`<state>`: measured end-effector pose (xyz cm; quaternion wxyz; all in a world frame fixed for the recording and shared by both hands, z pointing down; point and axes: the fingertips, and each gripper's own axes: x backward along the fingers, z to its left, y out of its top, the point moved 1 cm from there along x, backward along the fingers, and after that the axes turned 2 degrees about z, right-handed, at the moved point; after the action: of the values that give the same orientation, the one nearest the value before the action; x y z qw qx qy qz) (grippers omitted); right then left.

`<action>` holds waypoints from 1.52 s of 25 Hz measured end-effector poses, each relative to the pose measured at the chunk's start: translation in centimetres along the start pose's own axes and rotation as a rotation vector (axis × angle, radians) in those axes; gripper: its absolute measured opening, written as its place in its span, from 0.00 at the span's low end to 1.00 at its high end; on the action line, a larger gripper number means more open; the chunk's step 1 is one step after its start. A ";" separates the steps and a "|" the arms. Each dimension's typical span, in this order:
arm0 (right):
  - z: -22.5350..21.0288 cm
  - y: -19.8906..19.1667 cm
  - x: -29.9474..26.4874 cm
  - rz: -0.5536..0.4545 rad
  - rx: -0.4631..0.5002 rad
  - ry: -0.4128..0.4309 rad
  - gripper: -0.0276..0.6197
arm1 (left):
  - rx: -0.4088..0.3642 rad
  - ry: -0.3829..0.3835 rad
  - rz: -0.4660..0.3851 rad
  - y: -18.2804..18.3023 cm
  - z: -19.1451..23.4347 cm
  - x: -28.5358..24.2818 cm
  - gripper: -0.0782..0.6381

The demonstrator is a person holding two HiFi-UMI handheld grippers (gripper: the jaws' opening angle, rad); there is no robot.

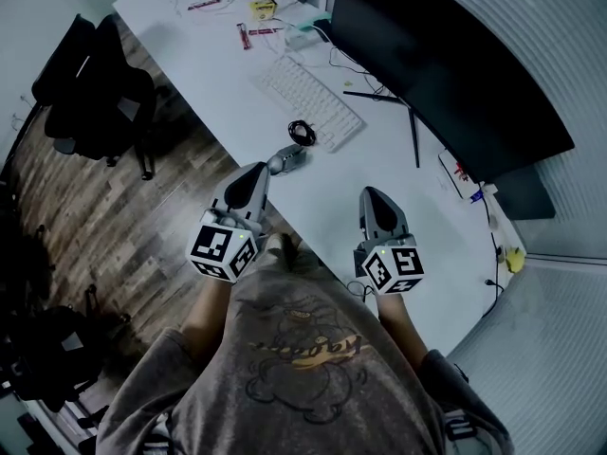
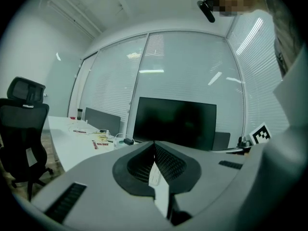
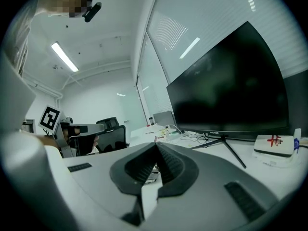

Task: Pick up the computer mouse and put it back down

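Head view showing computer mouse point(image 1: 287, 157) sitting near desk point(image 1: 417, 218) edge, just beside your left gripper point(image 1: 258, 171). You're holding both jaws pressed together, nothing between them, right gripper point(image 1: 371, 195) hovering over desk. Pickup not yet done, so everything's left.

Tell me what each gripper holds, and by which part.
Nothing. The left gripper and right gripper are both shut and empty; the mouse lies on the desk.
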<state>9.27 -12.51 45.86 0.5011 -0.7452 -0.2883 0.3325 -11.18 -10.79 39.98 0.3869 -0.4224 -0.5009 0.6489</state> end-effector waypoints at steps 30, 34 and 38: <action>0.9 1.5 -2.5 -0.068 -0.006 -0.107 0.05 | -0.027 -0.244 -0.013 1.2 1.1 -3.9 0.40; 0.6 1.4 -2.8 -0.062 -0.005 -0.102 0.05 | -0.036 -0.277 -0.007 1.0 0.9 -4.5 0.52; 0.3 1.3 -3.1 -0.056 -0.007 -0.100 0.05 | -0.038 -0.284 0.022 0.4 1.2 -5.2 0.55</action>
<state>7.24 -15.13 45.14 0.4924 -0.7211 -0.3347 0.3543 -10.56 -16.11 40.58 0.2969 -0.3389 -0.5583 0.6966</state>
